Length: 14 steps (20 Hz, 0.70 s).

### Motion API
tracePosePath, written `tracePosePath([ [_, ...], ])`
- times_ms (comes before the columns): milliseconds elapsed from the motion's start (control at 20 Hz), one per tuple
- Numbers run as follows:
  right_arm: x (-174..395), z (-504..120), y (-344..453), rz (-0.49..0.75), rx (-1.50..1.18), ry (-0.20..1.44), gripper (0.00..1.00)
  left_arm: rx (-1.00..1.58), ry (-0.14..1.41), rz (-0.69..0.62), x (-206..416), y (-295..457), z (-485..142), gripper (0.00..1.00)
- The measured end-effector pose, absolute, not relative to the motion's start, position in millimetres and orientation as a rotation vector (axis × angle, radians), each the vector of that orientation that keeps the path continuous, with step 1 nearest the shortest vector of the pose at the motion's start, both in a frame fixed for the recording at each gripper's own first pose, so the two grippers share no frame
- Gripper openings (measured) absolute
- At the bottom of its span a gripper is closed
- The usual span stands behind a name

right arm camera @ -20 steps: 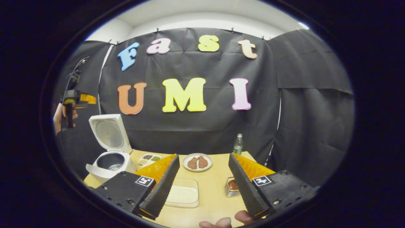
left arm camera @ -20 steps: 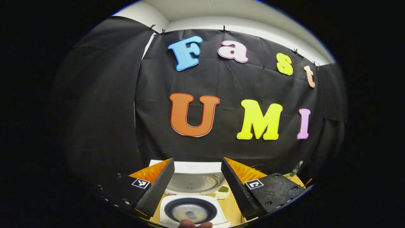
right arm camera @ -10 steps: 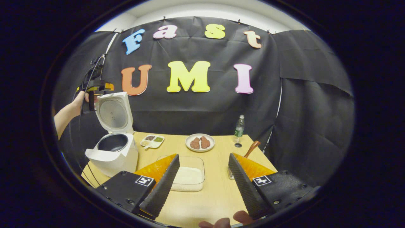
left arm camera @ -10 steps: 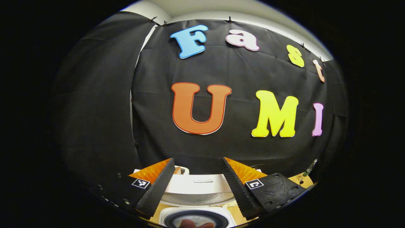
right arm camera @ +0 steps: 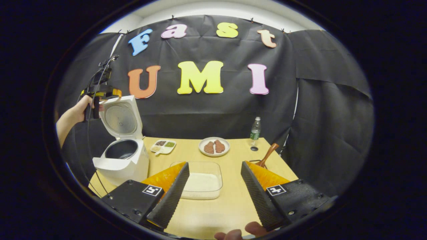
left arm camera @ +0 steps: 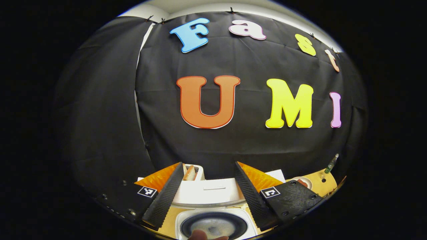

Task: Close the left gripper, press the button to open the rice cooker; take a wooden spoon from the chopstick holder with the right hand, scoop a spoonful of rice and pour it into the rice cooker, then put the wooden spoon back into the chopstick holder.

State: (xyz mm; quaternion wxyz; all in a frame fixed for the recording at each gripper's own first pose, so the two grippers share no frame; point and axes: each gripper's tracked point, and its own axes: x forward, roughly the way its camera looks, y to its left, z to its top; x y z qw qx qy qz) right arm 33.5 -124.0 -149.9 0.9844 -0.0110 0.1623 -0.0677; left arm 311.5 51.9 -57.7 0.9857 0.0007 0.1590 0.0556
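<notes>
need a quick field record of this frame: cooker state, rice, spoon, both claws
cooker: rice cooker at table's left end, lid up, pot looks empty
rice: in clear container, mid table
spoon: wooden spoon handle sticks up behind right finger; holder hidden
left claw: open, empty, above the cooker
right claw: open, empty, over the table's near edge
other: plate, sectioned dish, bottle at back

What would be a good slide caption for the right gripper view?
Open right gripper hovers over the table, facing a rice container and open rice cooker.
</notes>
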Motion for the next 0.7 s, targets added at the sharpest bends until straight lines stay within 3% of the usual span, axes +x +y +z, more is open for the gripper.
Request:
tracePosePath([
  [350,27,-188,-112,-0.075,0.059,0.417,0.98,-0.047,0.536,0.064,218,24,-102,0.96],
  [700,13,-214,-118,-0.104,0.140,0.498,0.98,-0.109,0.724,0.048,158,14,-181,0.97],
])
